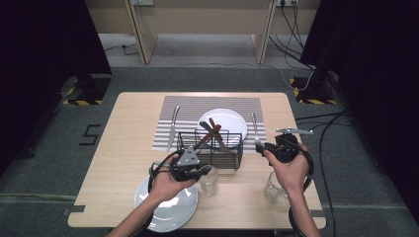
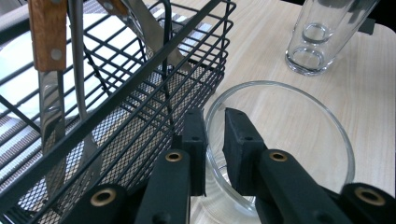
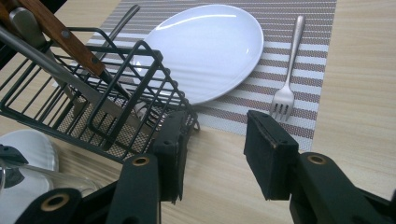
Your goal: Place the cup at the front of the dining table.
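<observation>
High view first: your left gripper (image 1: 201, 171) sits at the rim of a glass (image 1: 209, 180) standing just in front of the wire basket (image 1: 211, 146), with the near plate (image 1: 168, 206) under your left forearm. The likely reason for that pinch on the rim is that the glass is too wide to span, so you take one wall of it instead. Your right gripper (image 1: 260, 146) hovers beside the basket's right end, near the fork (image 1: 254, 127) on the striped mat (image 1: 211, 121). A second glass (image 1: 274, 186) stands by your right wrist, well apart from the first. The far plate (image 1: 223, 123) lies on the mat behind the basket, and a knife (image 1: 172, 127) lies at the mat's left edge.

Left gripper view: your jaws stand narrow, one pad inside the glass (image 2: 280, 135) and one outside, clamping its wall. The glass is upright on the table, just beside the basket (image 2: 140, 88), whose wooden-handled cutlery (image 2: 46, 37) leans out over it. Lifting straight up looks wise, since the wire side is so close.

Right gripper view: your jaws stand wide with nothing between them, only bare table (image 3: 364, 93) beyond. The fork (image 3: 286, 95) lies prongs toward you on the mat (image 3: 299, 56), beside the plate (image 3: 205, 46); the basket (image 3: 107, 98) is just left of your left jaw. That hand seems to be waiting, free to steady the basket if needed.
</observation>
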{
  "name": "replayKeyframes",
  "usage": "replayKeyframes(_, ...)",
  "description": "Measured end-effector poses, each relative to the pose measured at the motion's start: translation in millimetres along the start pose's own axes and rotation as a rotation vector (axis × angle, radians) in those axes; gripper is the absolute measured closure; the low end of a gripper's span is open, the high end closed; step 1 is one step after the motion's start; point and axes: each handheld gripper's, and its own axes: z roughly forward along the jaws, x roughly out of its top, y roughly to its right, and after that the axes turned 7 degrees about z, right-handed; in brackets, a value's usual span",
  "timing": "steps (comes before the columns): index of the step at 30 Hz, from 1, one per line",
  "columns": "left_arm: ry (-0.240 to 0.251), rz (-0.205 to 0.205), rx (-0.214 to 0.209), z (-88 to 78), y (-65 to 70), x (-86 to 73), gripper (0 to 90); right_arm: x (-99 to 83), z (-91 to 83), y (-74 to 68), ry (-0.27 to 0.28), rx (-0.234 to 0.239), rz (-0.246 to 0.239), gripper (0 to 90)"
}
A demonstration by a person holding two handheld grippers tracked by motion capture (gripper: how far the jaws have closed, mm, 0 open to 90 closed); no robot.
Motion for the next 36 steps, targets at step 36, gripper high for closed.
replayKeyframes(36,0.108,0.016,-0.013,-24.5,4.4,10.8,79.1,-0.3,0.7,0.6,-0.002,0.005,0.006,57.9)
